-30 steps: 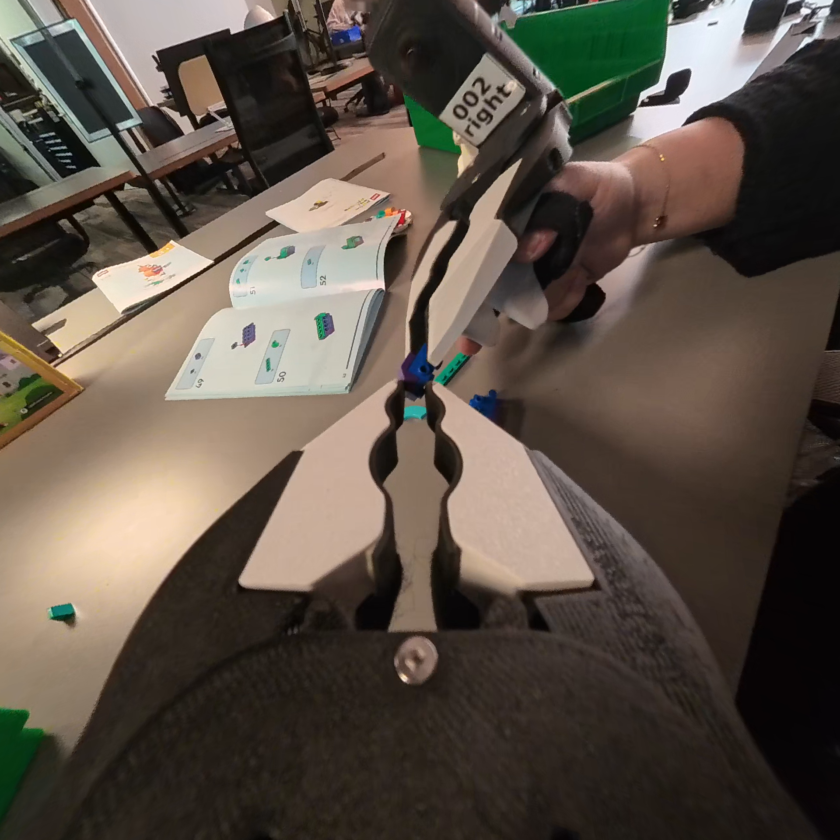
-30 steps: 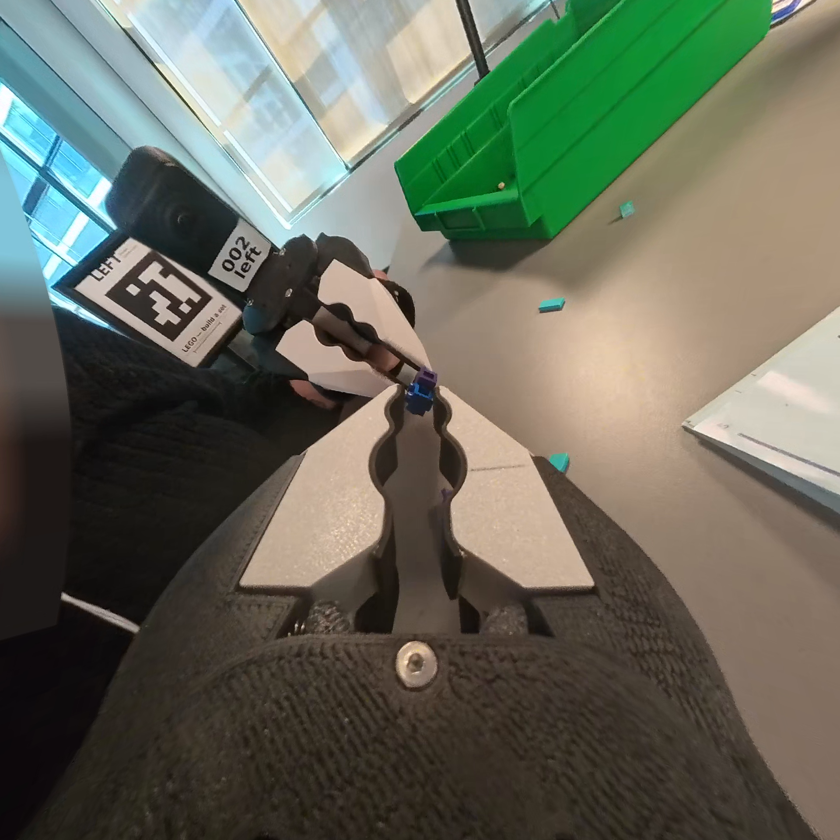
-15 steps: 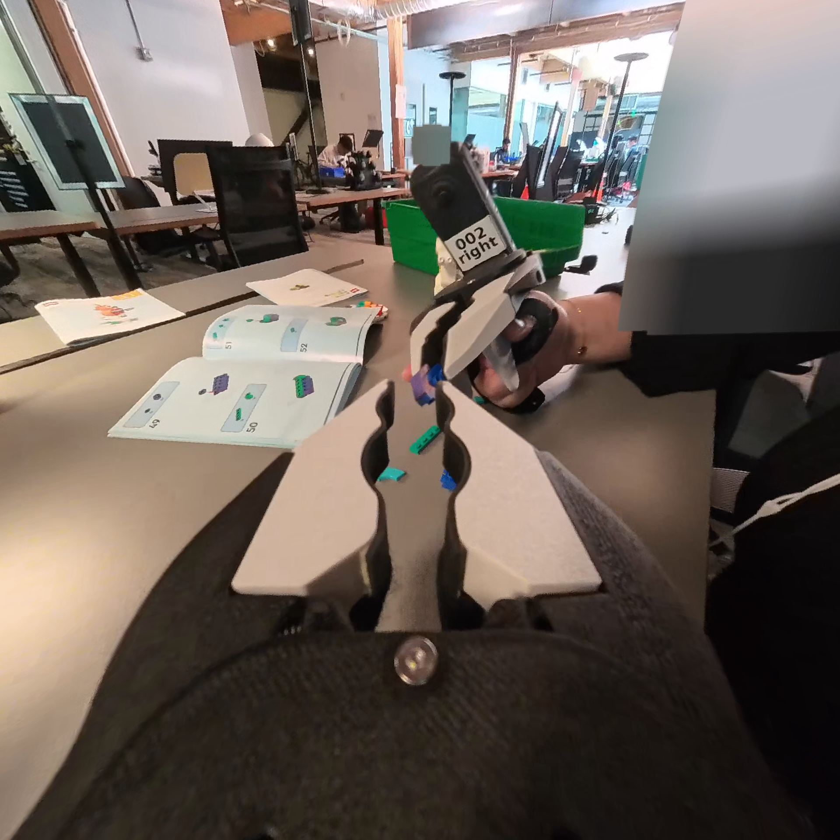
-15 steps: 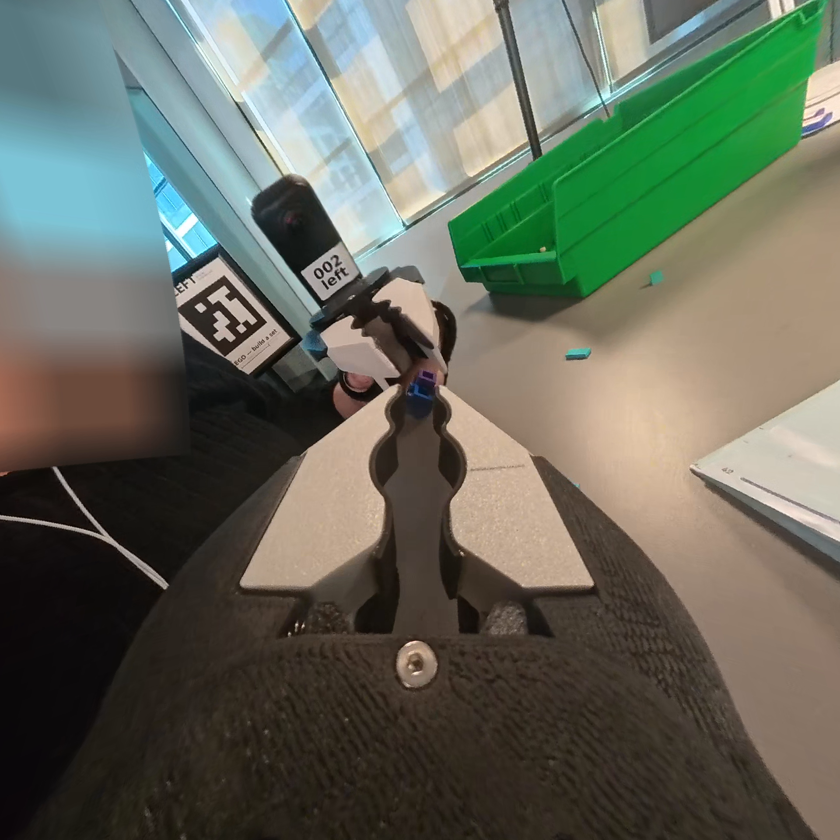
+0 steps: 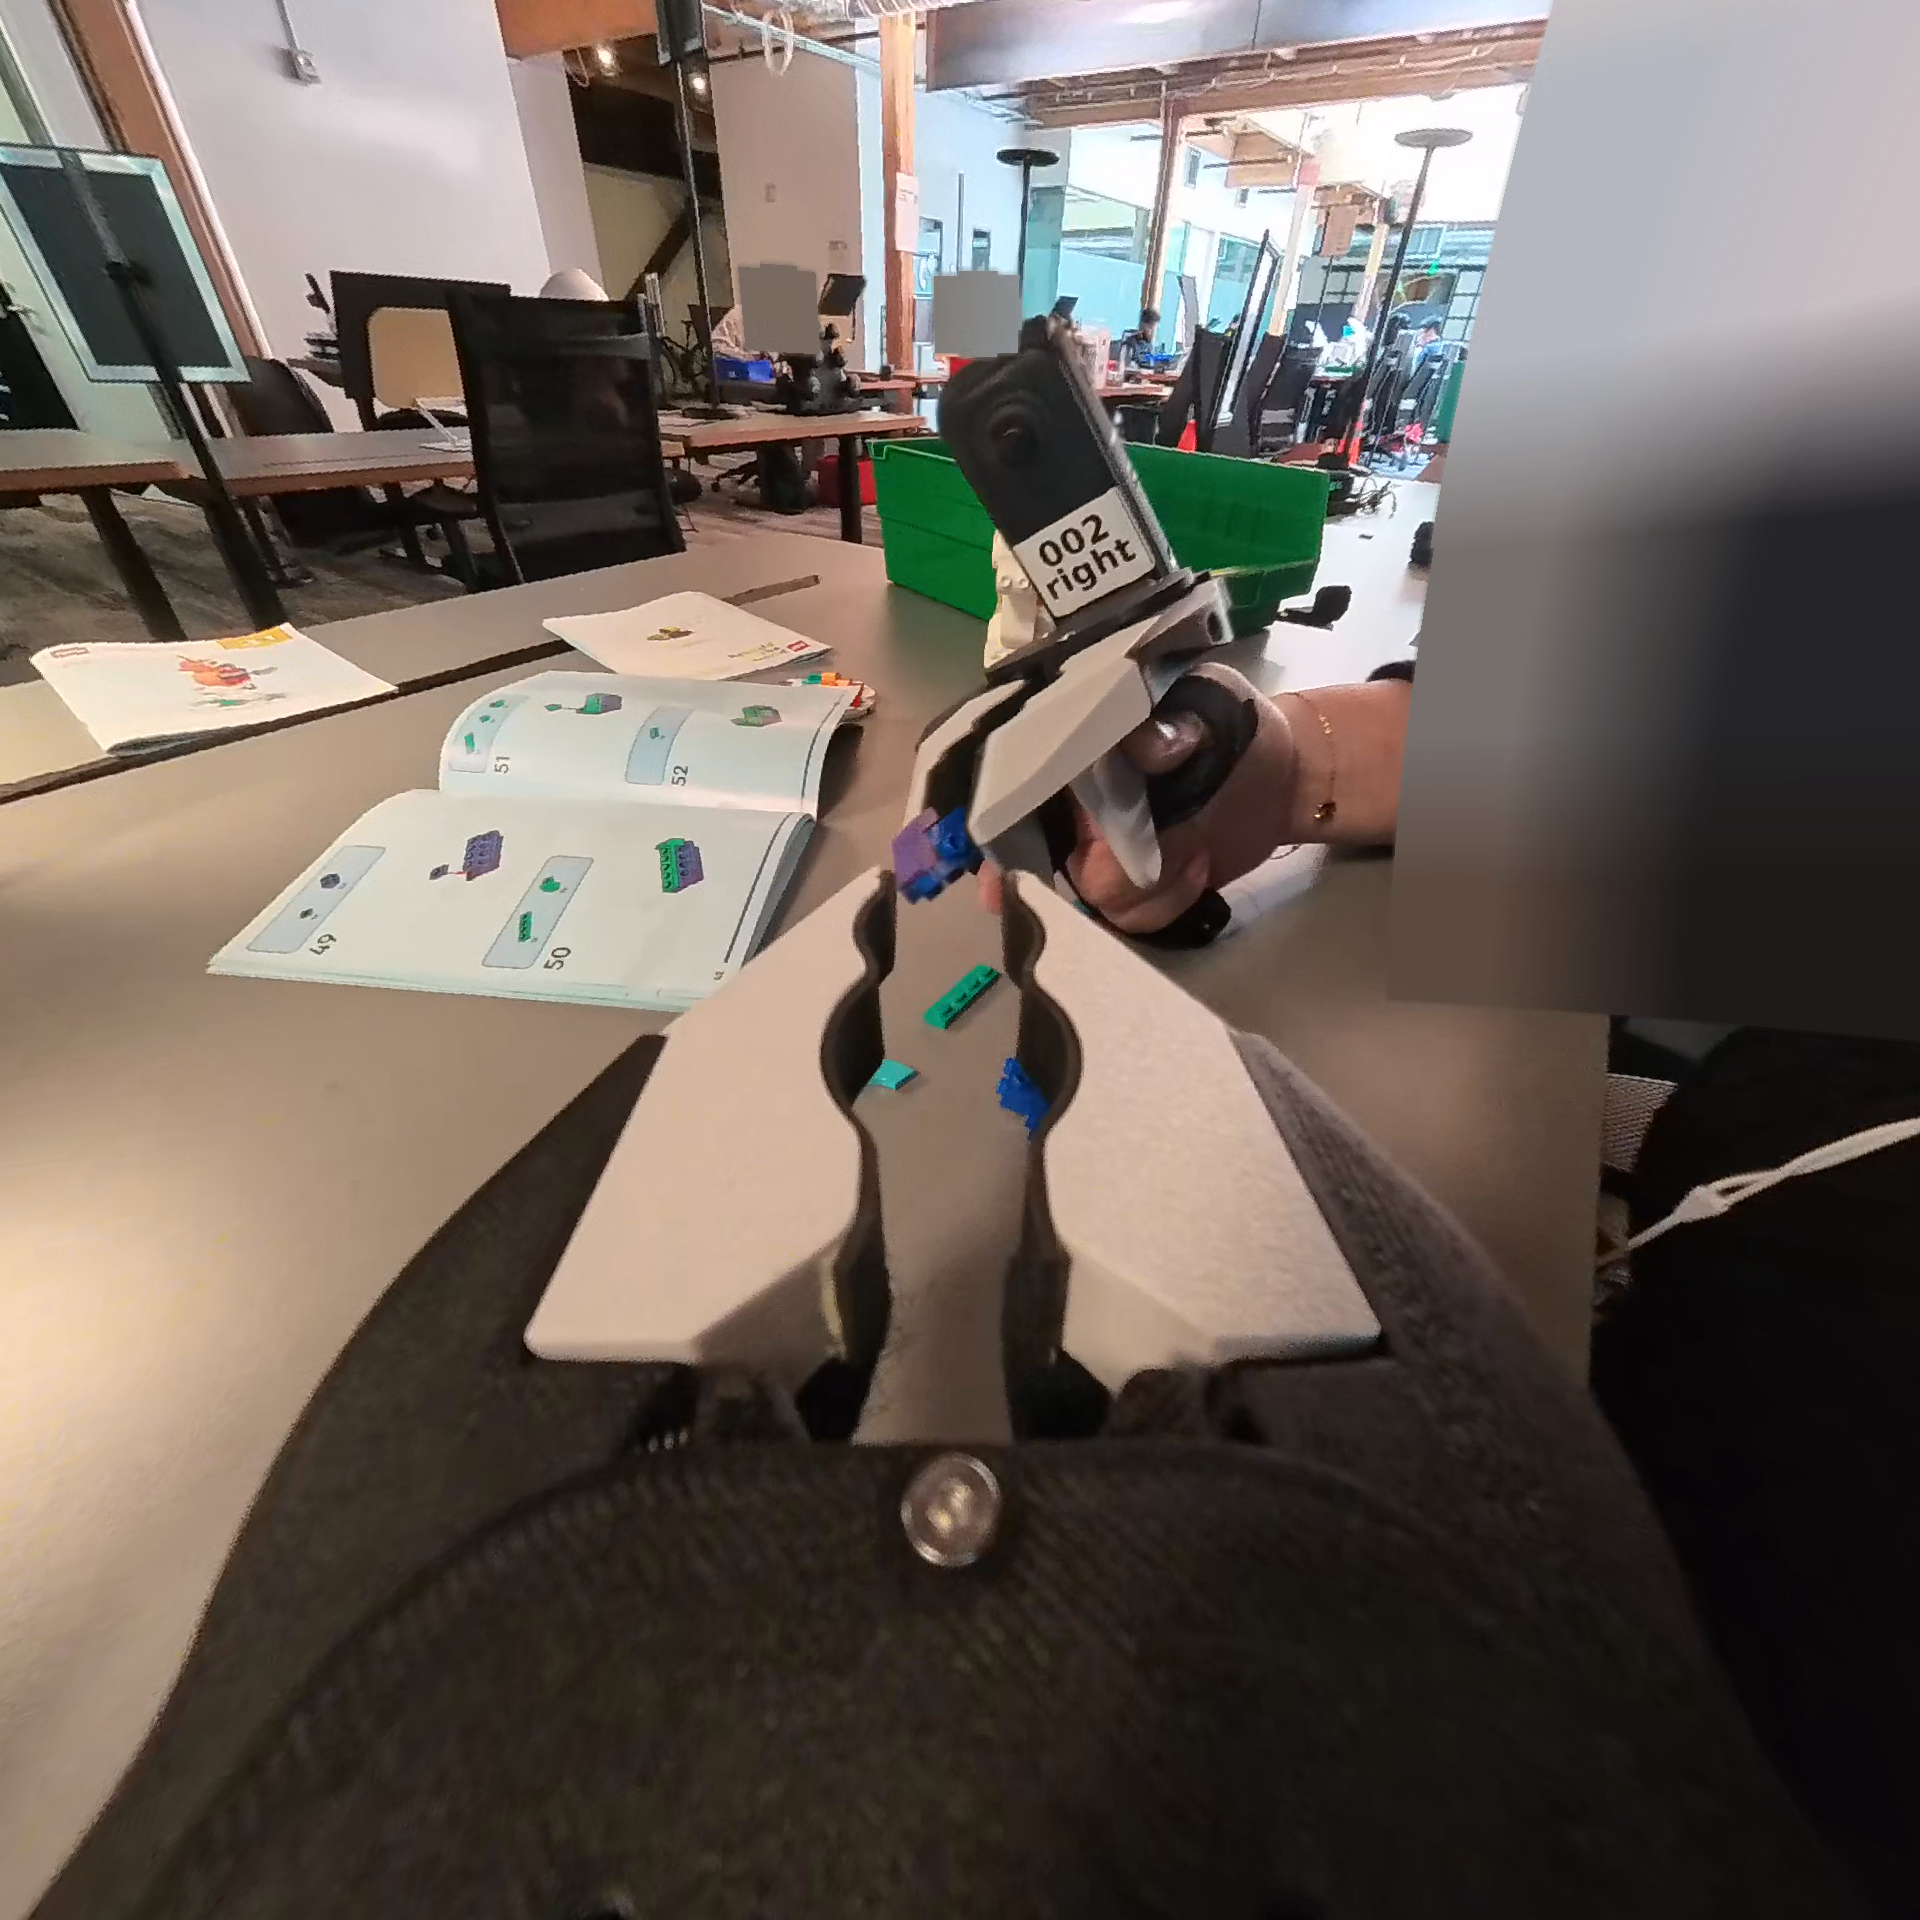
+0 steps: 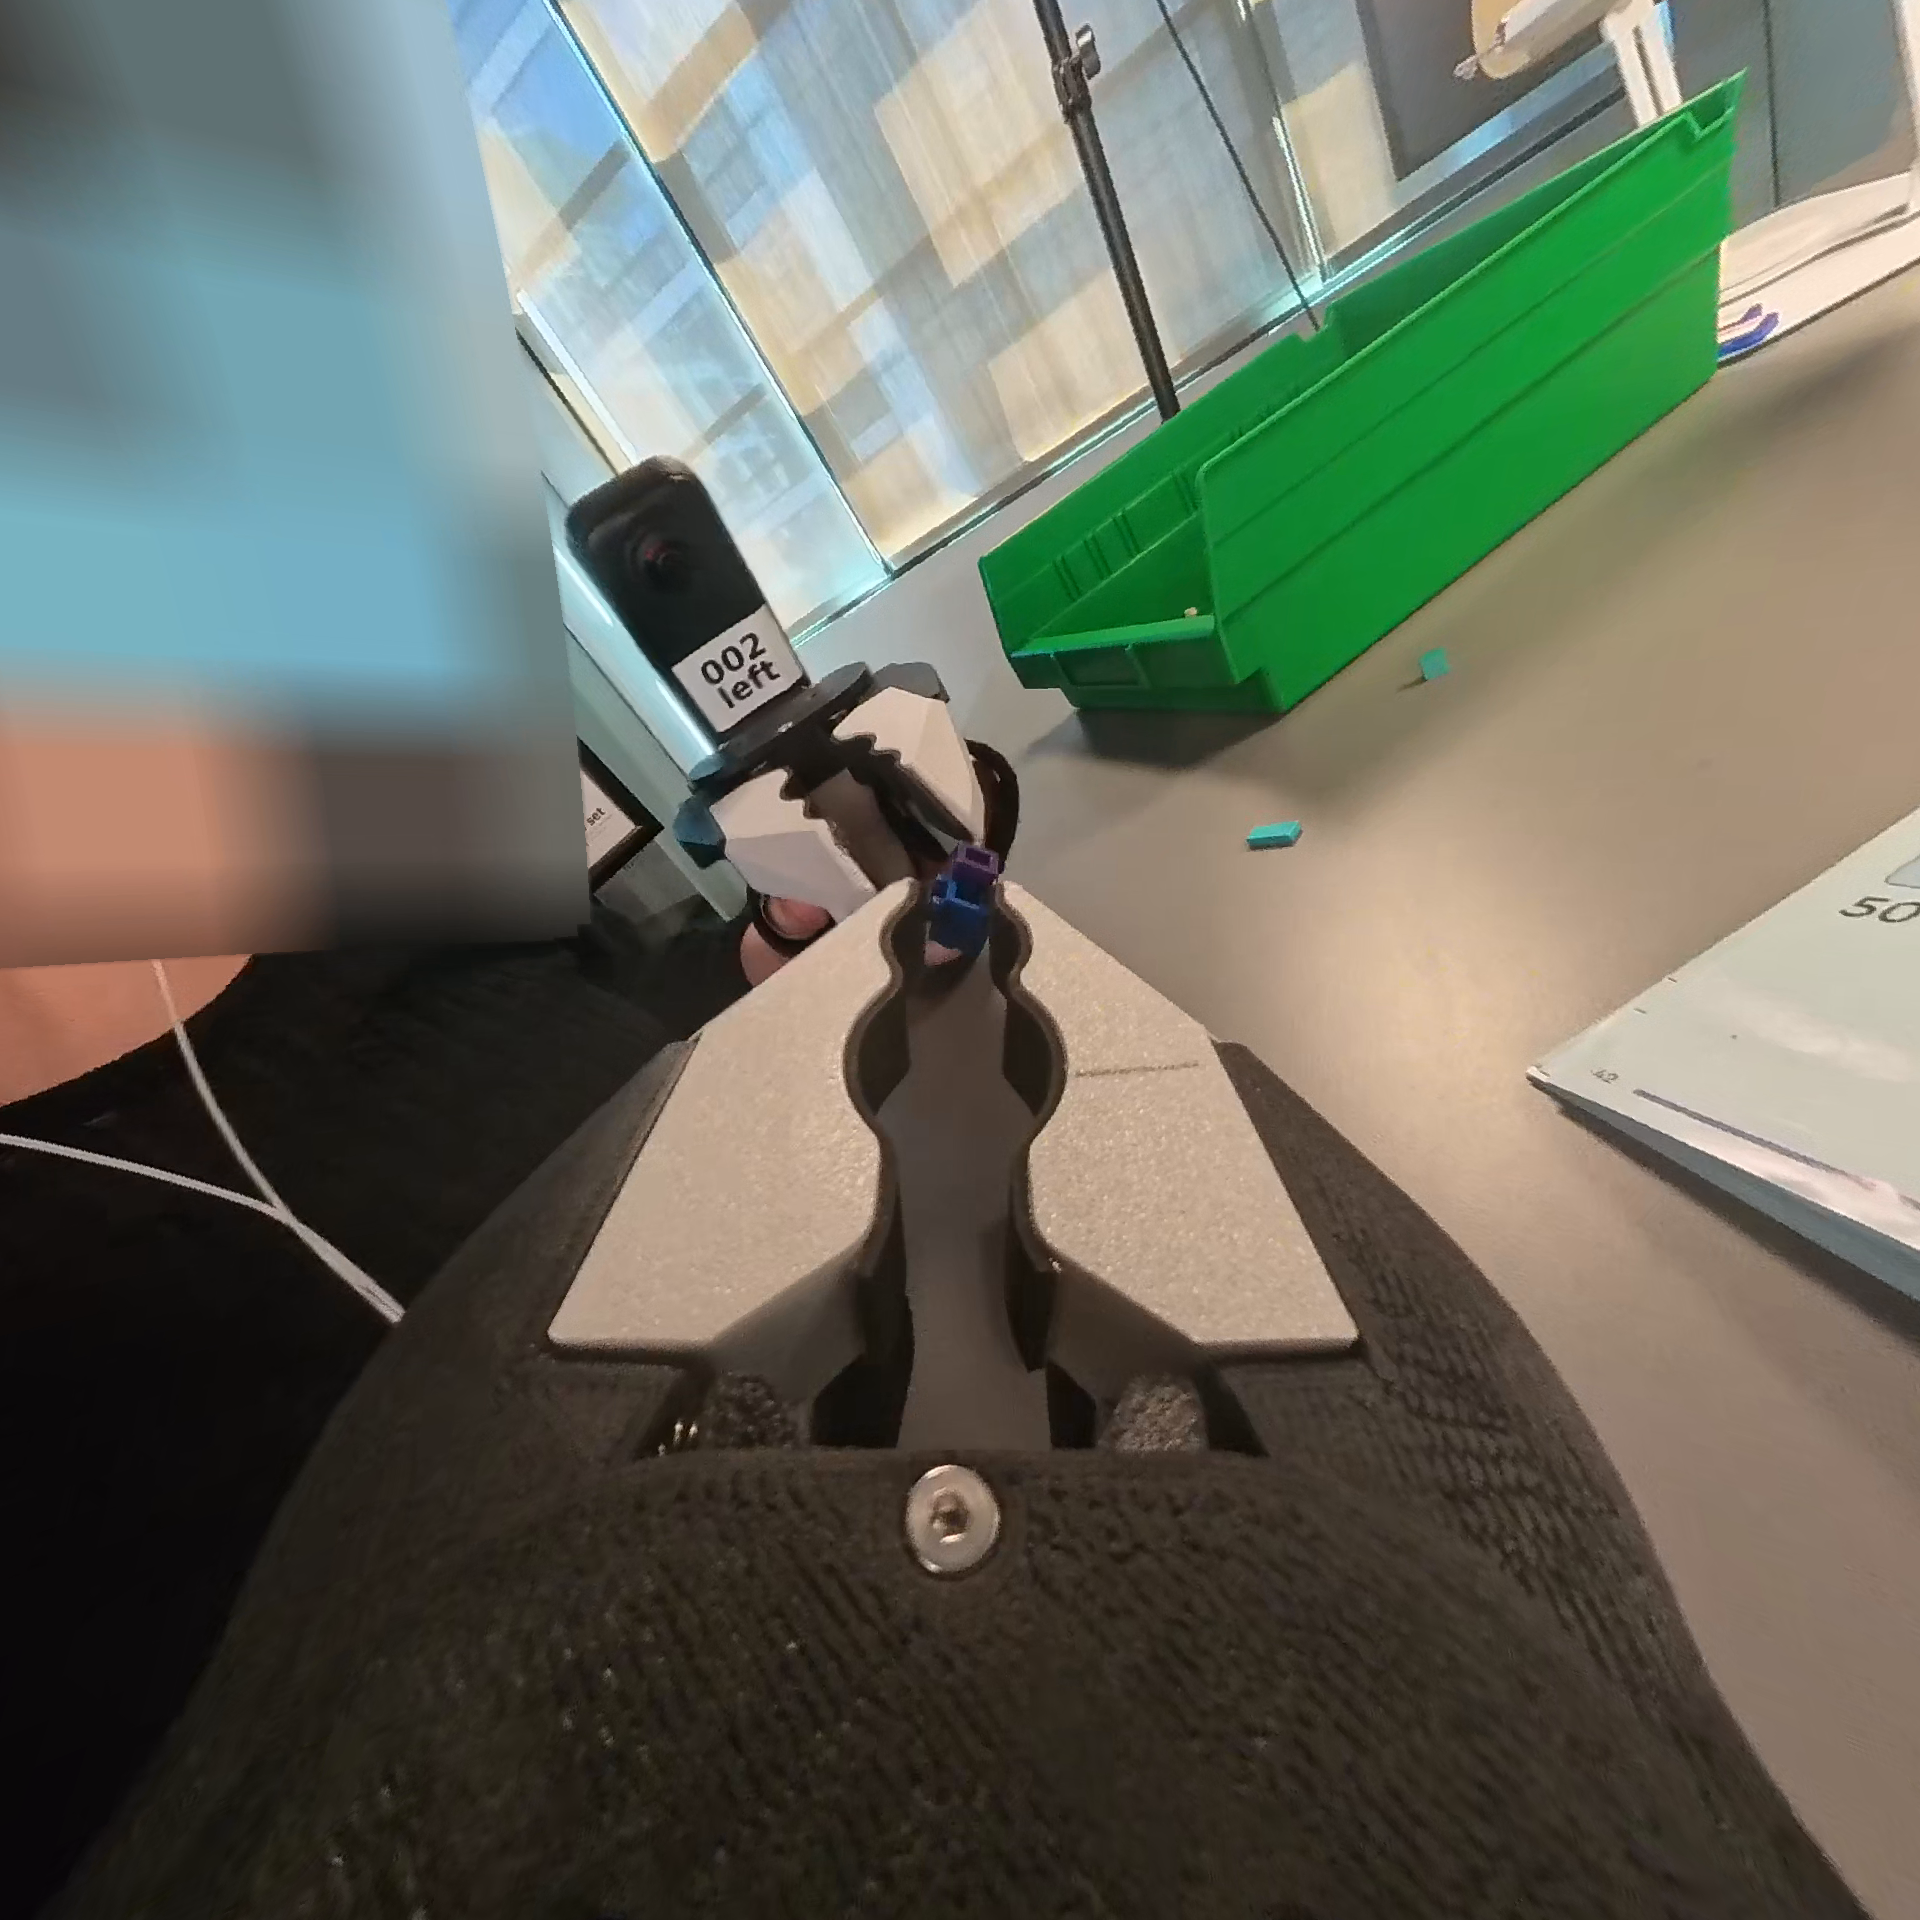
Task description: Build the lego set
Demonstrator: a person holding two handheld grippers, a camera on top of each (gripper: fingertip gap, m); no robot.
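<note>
Figure: both wrist views, mid-assembly. My right gripper is clamped on a small blue-and-purple brick assembly, held in the air above the bench and well clear of its surface. My left gripper stands with its fingers apart, holding nothing, its tips just beside the assembly; whether they touch it I cannot tell.

Loose parts lie on the bench toward its near edge, seen between my left fingers: a green plate, a teal tile and a blue brick. The open instruction booklet lies farther in, and the green bin toward the far edge.

I judge the assembly light, rigid and smooth-sided, so it may twist or pop out of a pinch. Flat opposing side walls are the best hold, away from the studs, with pressing force directed along the stud axis so that the joint does not separate.
</note>
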